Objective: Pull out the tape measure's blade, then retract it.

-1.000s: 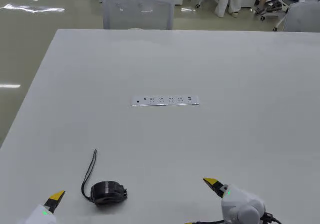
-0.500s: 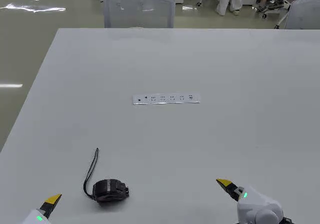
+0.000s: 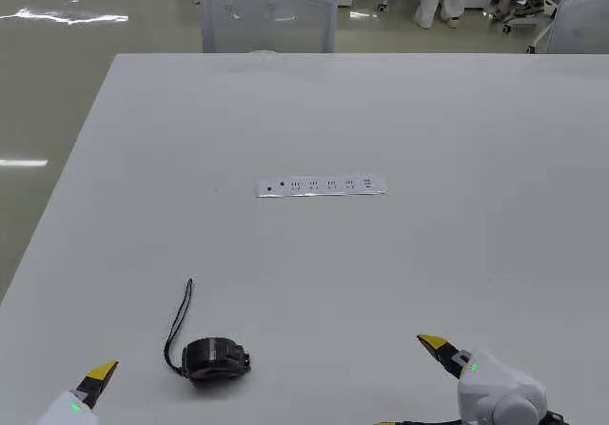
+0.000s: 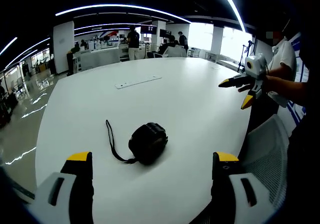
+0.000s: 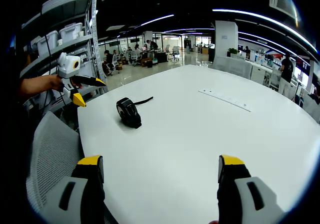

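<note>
Pose: both units are held low over the near edge of the table (image 3: 381,121), jaws pointing forward across it. The left hand-held gripper (image 5: 92,92) sits at the lower left of the head view. The right hand-held gripper (image 4: 233,94) sits at the lower right. Each has its jaws spread wide and nothing between them.

Task item: the tape measure (image 3: 214,358) rests on the table near the front edge. It is between the two units, nearer the left one and touching neither. Its black wrist strap (image 3: 179,316) trails away from the case toward the far side.

Head view: one yellow jaw tip of each unit is visible. A white power strip (image 3: 321,186) lies flat at mid-table, well apart from the tape measure. A grey chair (image 3: 267,21) stands at the far edge.

Left gripper view: both own jaws rise from the bottom, and the tape measure lies just ahead, centred between them. The right unit enters from the right, gripped by a hand, both its yellow tips apart.

Right gripper view: the tape measure lies farther off, ahead and to the left. The left unit is at the left, held by a hand, jaws parted. Shelving with boxes stands behind it.
</note>
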Motion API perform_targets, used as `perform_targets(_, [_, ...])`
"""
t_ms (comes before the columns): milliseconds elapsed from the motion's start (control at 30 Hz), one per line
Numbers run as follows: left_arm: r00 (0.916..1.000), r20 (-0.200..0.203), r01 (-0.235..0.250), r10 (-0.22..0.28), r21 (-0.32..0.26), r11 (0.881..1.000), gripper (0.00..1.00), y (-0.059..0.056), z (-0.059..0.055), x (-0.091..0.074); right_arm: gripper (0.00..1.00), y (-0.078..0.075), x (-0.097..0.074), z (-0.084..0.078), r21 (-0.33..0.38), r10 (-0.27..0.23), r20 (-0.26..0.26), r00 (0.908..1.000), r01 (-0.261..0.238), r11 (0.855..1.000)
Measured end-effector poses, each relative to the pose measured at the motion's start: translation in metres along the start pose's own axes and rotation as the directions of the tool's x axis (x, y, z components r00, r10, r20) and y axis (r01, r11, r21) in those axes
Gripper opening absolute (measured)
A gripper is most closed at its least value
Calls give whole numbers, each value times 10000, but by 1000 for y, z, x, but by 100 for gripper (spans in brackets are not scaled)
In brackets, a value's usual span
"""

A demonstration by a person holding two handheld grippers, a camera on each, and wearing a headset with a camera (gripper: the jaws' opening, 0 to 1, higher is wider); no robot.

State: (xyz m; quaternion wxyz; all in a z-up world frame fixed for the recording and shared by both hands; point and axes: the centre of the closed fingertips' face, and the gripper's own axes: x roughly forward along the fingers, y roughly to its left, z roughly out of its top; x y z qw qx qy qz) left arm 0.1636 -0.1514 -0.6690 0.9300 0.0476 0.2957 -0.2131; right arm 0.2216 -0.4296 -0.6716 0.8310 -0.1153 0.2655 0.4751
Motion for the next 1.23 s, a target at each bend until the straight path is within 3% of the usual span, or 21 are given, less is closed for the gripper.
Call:
perform_targets(533, [10000, 33, 26, -26, 50, 10000, 99, 2, 6, 3, 97, -1, -1, -1, 104, -29, -16, 10000, 29, 9999])
perform_targets(1233, [9999, 12, 138, -139, 148, 9998, 99, 0, 7, 3, 97, 0, -3, -3, 167, -16, -37, 10000, 17, 9999])
